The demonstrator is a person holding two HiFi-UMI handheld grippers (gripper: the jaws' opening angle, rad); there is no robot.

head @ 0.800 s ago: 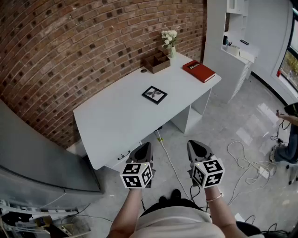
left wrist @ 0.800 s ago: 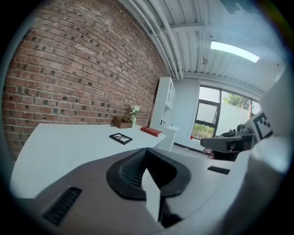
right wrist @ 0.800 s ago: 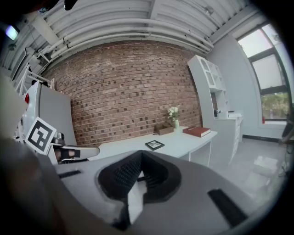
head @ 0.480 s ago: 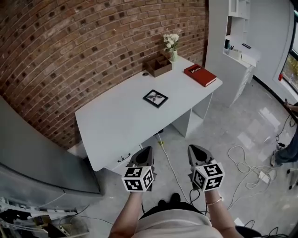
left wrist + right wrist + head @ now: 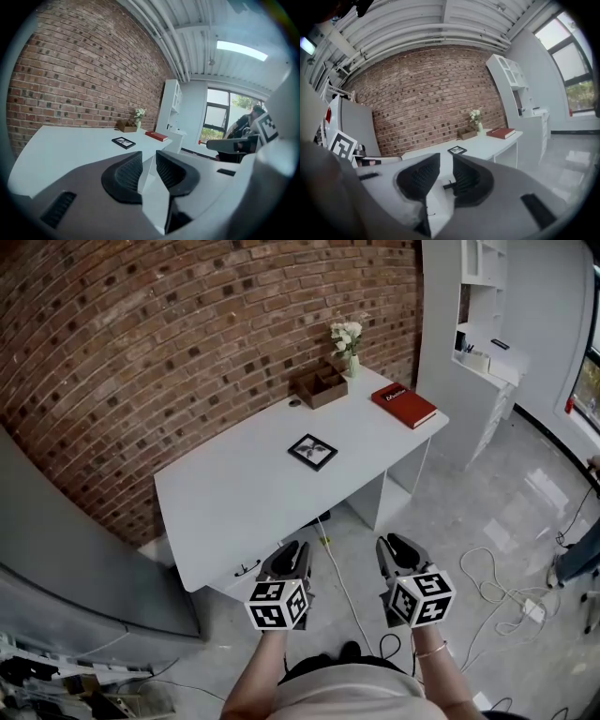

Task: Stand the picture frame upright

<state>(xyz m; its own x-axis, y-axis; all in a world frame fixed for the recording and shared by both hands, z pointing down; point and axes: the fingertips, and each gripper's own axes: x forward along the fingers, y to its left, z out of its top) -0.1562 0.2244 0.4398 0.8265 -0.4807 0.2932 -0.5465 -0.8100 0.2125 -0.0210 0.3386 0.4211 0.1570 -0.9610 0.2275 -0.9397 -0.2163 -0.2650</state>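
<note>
Two empty, slightly parted: left claw [image 5: 292, 549], right claw [image 5: 397, 544] | picture frame [image 5: 312, 451] flat on desk [image 5: 234, 498] (well ahead)

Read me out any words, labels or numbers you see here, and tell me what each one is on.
No text here is legible.
Red book: faint print on the cover, too small to read.
Picture frame: a picture, no lettering visible.
Left gripper and right gripper: black-and-white square markers on their cubes, no words.

Desk [image 5: 234, 507] lower in view, bystander [image 5: 574, 564] leaving
</note>
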